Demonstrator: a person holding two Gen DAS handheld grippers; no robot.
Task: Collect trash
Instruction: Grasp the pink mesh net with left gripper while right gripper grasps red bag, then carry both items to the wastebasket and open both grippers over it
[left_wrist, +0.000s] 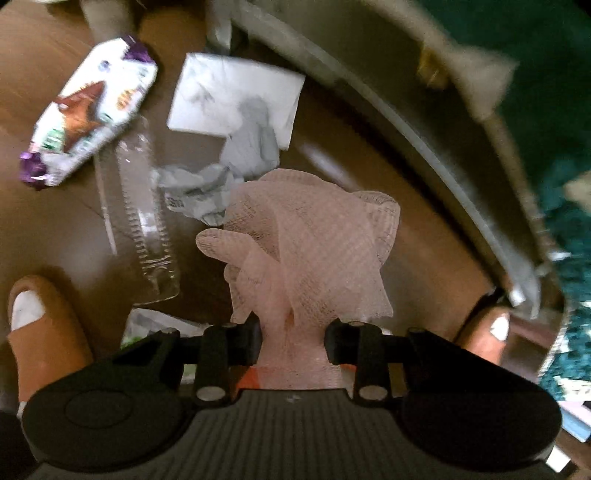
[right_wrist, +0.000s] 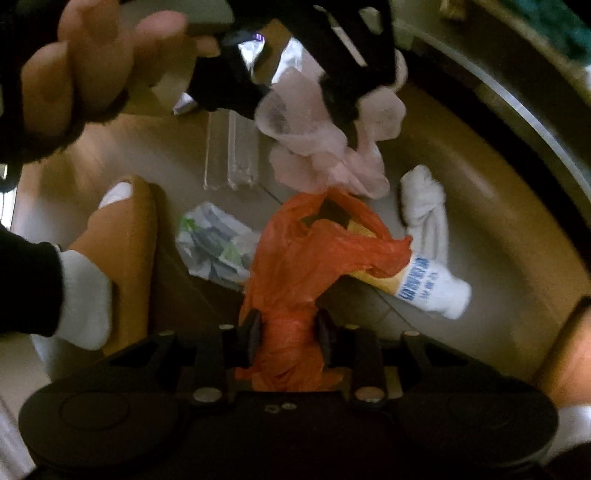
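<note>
My left gripper (left_wrist: 293, 339) is shut on a pink mesh net (left_wrist: 306, 240), which bunches up above the floor. My right gripper (right_wrist: 288, 332) is shut on a crumpled orange plastic bag (right_wrist: 295, 258). In the right wrist view the left gripper (right_wrist: 291, 96) hangs just beyond with the pink net (right_wrist: 325, 147), held by a hand (right_wrist: 92, 66). On the floor lie a white and purple snack wrapper (left_wrist: 92, 110), a white napkin (left_wrist: 236, 96), crumpled grey paper (left_wrist: 199, 192), a clear plastic tray (left_wrist: 147, 221), a printed wrapper (right_wrist: 218, 243) and a white bag with blue print (right_wrist: 428, 273).
A person's feet in tan slippers and white socks (right_wrist: 122, 251) (left_wrist: 40, 332) stand close on the brown floor. A curved metal edge (left_wrist: 443, 147) runs along the right, with a teal rug (left_wrist: 554, 110) beyond it.
</note>
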